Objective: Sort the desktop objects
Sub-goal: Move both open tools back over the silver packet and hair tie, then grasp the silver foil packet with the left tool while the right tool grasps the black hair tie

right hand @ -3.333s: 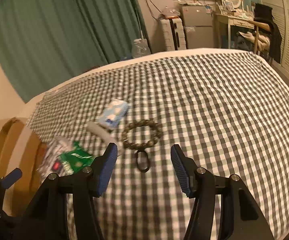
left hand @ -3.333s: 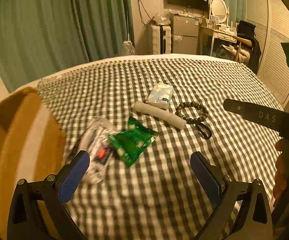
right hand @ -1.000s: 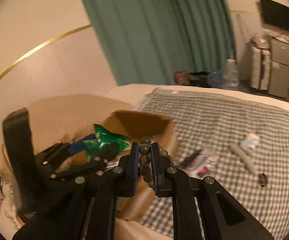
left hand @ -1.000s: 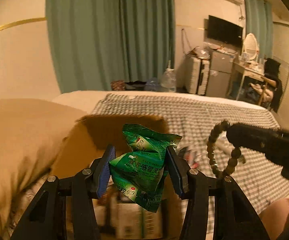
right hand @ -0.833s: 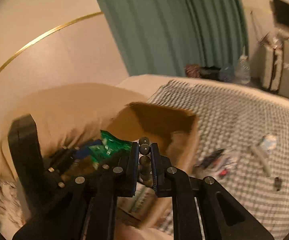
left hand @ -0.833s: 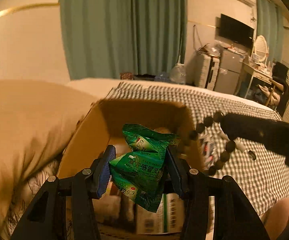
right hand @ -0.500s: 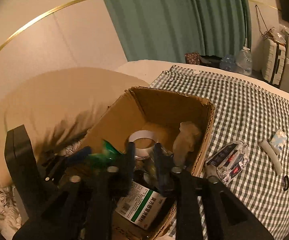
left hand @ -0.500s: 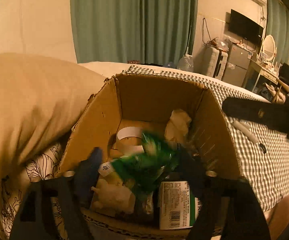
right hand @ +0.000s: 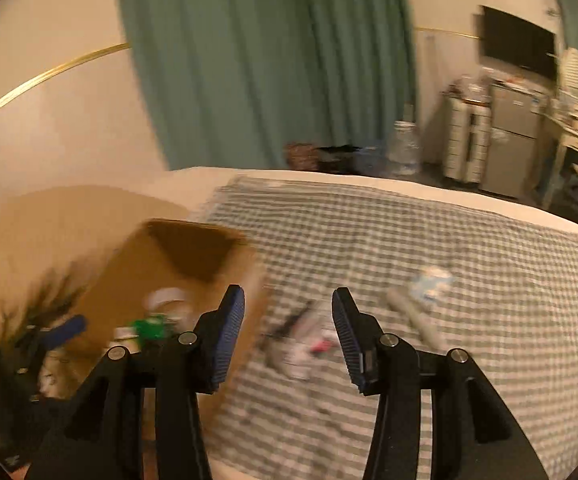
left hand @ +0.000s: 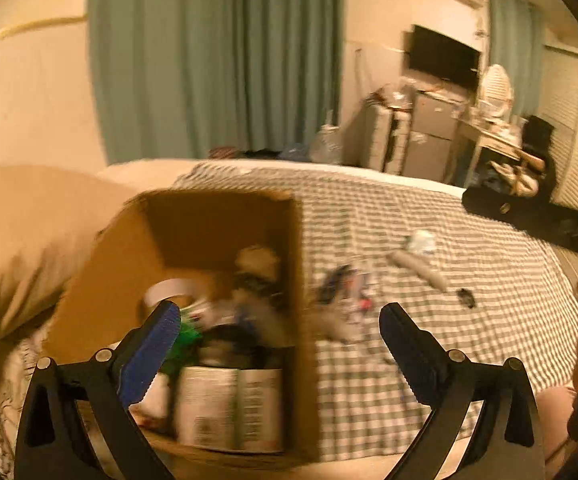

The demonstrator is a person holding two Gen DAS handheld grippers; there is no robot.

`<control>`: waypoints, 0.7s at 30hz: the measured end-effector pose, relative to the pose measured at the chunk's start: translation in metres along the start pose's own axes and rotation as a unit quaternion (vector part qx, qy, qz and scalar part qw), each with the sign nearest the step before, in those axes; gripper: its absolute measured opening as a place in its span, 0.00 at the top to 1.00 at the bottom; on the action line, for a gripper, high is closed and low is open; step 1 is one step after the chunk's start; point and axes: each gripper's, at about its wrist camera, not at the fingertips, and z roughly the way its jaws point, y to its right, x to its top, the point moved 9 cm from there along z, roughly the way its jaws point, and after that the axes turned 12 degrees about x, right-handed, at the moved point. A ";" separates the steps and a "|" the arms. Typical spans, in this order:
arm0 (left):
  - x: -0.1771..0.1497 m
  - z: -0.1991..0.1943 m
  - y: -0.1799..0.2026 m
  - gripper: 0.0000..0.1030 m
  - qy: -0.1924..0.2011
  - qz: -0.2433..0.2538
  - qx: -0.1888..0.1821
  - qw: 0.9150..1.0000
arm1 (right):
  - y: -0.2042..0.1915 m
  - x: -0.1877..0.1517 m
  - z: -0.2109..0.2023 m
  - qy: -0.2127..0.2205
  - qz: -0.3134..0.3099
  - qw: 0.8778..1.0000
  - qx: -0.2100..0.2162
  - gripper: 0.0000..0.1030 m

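An open cardboard box [left hand: 137,248] stands at the left edge of the checked bed cover [left hand: 429,344]; it also shows in the right wrist view [right hand: 129,264]. The green packet [left hand: 183,340] lies inside it among other items, also visible in the right wrist view [right hand: 149,328]. My left gripper [left hand: 279,336] is open and empty over the box's near right corner. My right gripper [right hand: 289,324] is open and empty above the box's right edge. On the cover lie a clear plastic packet [right hand: 305,340], a pale tube [right hand: 413,316], a tissue pack [right hand: 433,284] and a small dark ring [left hand: 467,298].
A tan pillow [left hand: 17,216] lies left of the box. Green curtains [right hand: 273,64] hang behind the bed. Furniture and a TV [left hand: 445,58] stand at the far right. The right gripper's body [left hand: 537,216] crosses the left wrist view at right.
Both grippers have opened: the green packet and the bead bracelet dropped into the box. Both views have swung right, away from the box toward the bed cover.
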 end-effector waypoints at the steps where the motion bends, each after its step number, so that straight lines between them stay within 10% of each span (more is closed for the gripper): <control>1: 0.000 -0.002 0.015 0.01 0.004 0.009 -0.007 1.000 | 0.015 -0.004 -0.007 0.001 -0.001 1.000 -0.016 0.56; 21: -0.039 0.106 0.172 0.01 -0.045 0.138 -0.029 0.989 | 0.182 -0.101 0.043 -0.086 0.118 0.987 -0.064 0.56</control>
